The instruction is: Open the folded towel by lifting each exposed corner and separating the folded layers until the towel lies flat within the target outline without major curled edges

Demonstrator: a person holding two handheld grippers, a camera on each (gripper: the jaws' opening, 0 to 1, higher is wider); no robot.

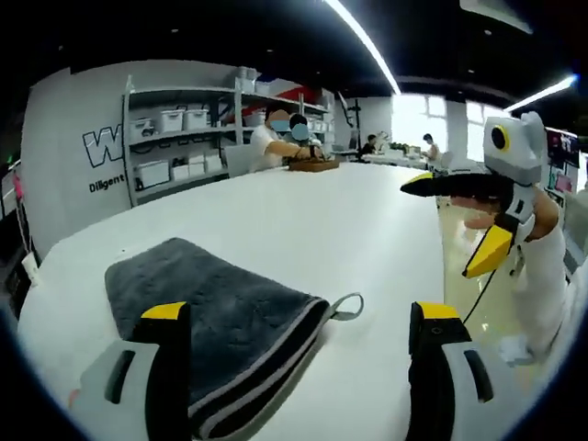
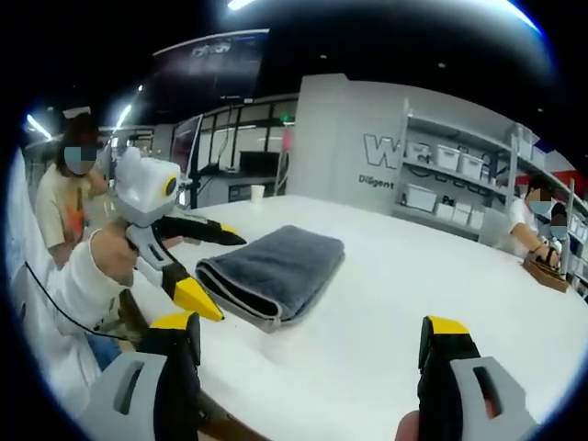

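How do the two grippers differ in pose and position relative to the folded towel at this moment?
The left gripper sits at the folded gray towel, its lower jaw near the towel's edge; the right gripper hangs off to the side, beyond the white table. In the left gripper view the towel lies between and ahead of the left jaws; in the right gripper view it lies further ahead. Both are open and hold nothing.

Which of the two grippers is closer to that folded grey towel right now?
Left. The left gripper hangs open right beside the towel, one jaw over its edge, not gripping. The right gripper is open too, held well off to the side, beyond the table edge.
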